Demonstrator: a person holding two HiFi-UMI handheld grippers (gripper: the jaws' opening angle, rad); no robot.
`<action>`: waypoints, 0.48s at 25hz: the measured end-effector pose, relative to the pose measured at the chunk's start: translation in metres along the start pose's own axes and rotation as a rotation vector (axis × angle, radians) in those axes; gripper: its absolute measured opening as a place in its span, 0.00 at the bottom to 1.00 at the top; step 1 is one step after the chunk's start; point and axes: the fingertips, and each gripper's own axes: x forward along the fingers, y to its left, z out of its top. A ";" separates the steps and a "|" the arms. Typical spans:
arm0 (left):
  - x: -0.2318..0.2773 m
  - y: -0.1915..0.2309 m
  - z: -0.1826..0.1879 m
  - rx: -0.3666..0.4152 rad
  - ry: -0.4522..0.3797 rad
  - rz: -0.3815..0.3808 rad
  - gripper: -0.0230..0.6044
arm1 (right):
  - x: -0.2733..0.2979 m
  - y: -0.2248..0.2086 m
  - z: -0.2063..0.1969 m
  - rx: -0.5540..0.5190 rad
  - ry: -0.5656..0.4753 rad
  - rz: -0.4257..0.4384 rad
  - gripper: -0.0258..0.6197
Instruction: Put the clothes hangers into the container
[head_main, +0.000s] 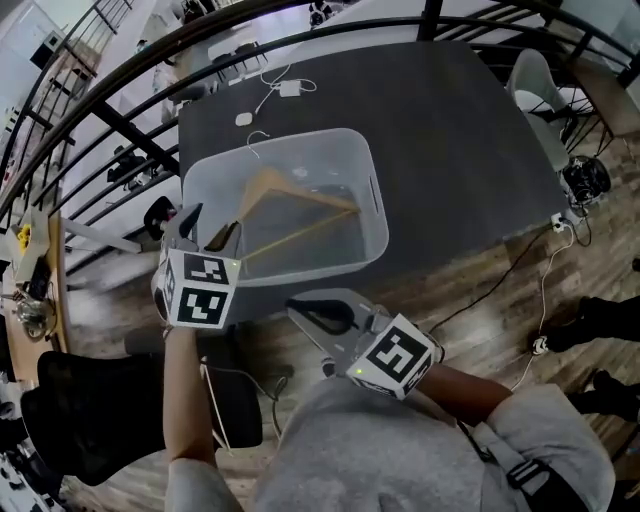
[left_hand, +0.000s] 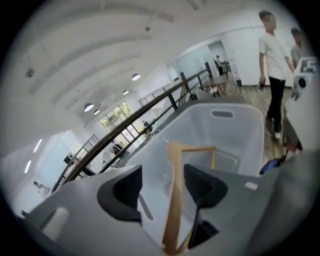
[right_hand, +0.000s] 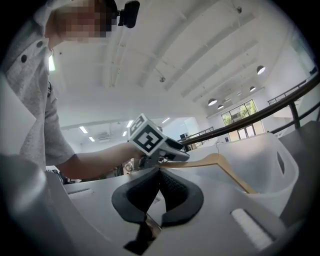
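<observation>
Tabletop (head_main: 450, 130): dark grey surface that carries the container.
Container (head_main: 372, 180) (left_hand: 235, 135) (right_hand: 280, 150): translucent white plastic tub, rectangular with rounded corners and open at the top. It stands near the front-left part of the tabletop.
Hanger (head_main: 305, 195) (left_hand: 174, 200) (right_hand: 220, 162): pale wooden clothes hanger with a thin wire hook. It lies tilted inside the container, hook toward the far rim and one end raised at the near-left corner.
Left gripper (head_main: 210, 228) (left_hand: 162, 187): held at the container's near-left corner with its jaws spread. One wooden arm of the hanger passes between them, close against the right jaw, with a clear gap to the left jaw.
Right gripper (head_main: 315, 315) (right_hand: 161, 187): held in front of the container, off the tabletop's near edge. Its jaws are pressed together with nothing between them.
Background, left gripper view: a person in a white shirt (left_hand: 272, 75) stands beyond the container.
</observation>
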 end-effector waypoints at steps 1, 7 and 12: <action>-0.018 0.003 0.002 -0.056 -0.064 0.018 0.46 | -0.005 0.003 0.000 -0.017 -0.002 -0.018 0.04; -0.113 -0.003 -0.046 -0.331 -0.301 0.083 0.21 | -0.036 0.007 0.009 -0.079 -0.032 -0.167 0.04; -0.155 -0.026 -0.092 -0.520 -0.367 0.068 0.06 | -0.047 -0.002 0.021 -0.075 -0.030 -0.256 0.04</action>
